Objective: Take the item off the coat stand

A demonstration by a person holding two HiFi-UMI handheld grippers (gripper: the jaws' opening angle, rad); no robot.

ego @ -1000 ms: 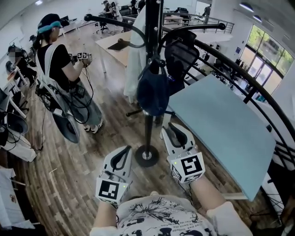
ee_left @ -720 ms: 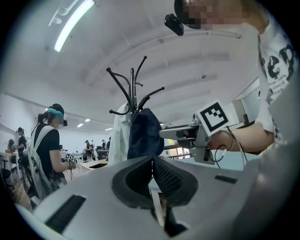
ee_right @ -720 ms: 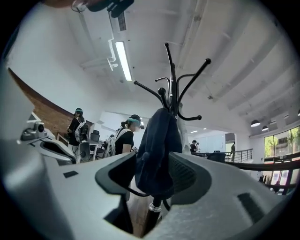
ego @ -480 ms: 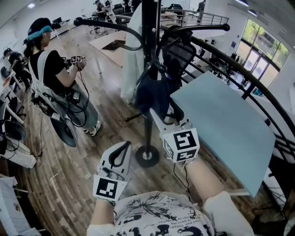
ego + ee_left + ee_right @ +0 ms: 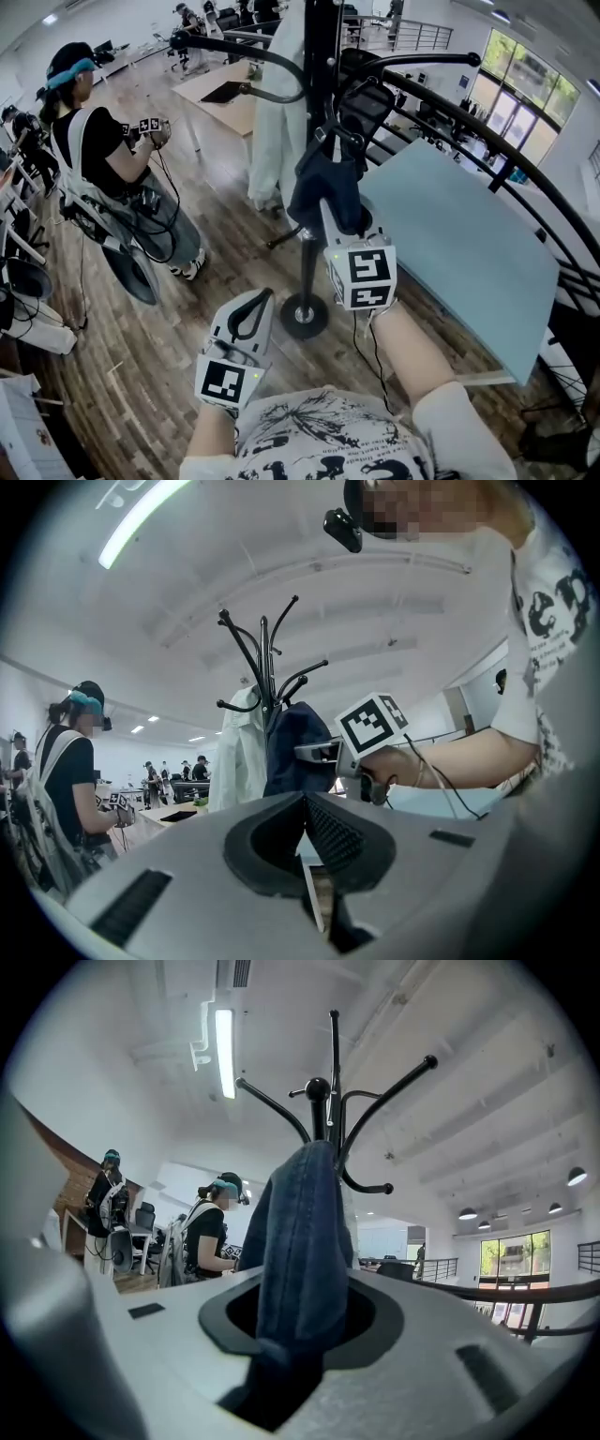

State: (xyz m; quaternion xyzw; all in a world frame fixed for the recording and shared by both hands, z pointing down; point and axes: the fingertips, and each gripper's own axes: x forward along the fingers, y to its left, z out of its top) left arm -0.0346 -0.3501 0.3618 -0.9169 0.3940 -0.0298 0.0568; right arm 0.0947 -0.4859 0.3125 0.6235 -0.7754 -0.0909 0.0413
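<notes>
A dark blue denim item (image 5: 328,183) hangs from a hook of the black coat stand (image 5: 314,94). My right gripper (image 5: 333,223) is raised to the item's lower part. In the right gripper view the denim (image 5: 305,1241) fills the gap between the jaws of that gripper (image 5: 295,1335), which are closing and pinch the cloth low down. The stand's curved hooks (image 5: 319,1091) rise above it. My left gripper (image 5: 255,298) hangs low near the stand's round base (image 5: 303,317), shut and empty; its pads meet in the left gripper view (image 5: 305,803).
A white coat (image 5: 277,112) hangs on the stand's far side. A light blue tabletop (image 5: 450,244) lies close on the right, with a black railing (image 5: 487,131) behind it. A person (image 5: 103,159) holding grippers stands at left on the wooden floor. A wooden desk (image 5: 230,94) stands farther back.
My right gripper has risen from low beside the stand up to the denim item, and the cloth now sits between its jaws. The left gripper has stayed low.
</notes>
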